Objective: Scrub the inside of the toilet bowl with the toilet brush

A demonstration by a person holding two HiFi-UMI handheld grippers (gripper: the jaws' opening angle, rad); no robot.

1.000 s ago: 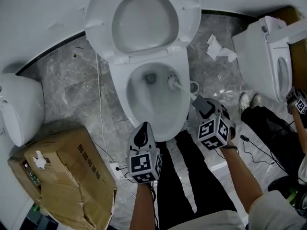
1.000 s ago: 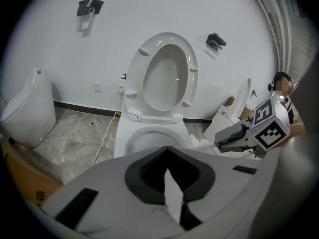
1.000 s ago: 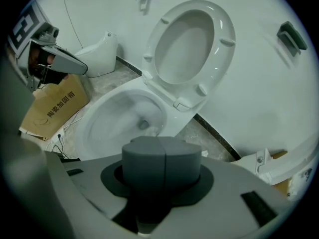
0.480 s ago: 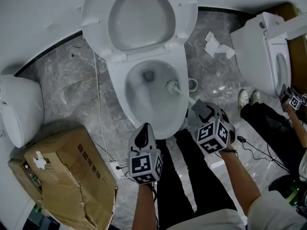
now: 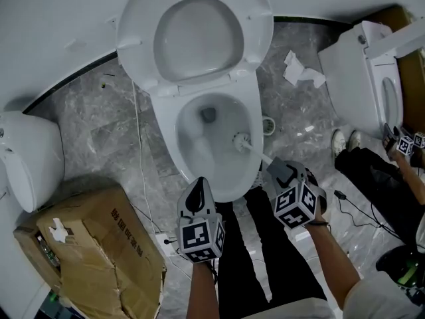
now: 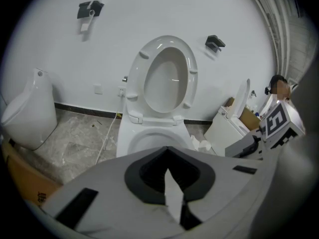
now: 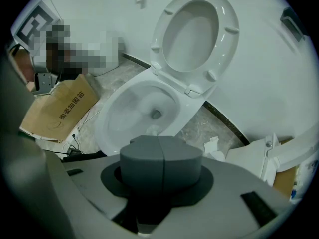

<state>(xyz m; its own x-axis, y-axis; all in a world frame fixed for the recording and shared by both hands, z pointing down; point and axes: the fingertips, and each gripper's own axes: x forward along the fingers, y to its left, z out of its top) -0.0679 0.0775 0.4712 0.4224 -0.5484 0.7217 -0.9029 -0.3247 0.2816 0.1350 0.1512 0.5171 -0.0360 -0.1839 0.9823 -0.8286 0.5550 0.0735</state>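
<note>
White toilet brush [image 5: 240,139] clamped in right hand-held gripper [image 5: 273,162]

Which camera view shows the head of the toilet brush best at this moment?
The head view: the brush head lies fully visible inside the bowl. The right gripper view shows only a pale bit, likely of it, above the jaws. The left gripper view does not show it.

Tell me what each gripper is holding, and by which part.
The right gripper is shut on the toilet brush, gripping the top end of its handle; the bristle head is down in the toilet bowl. The left gripper holds nothing.
</note>
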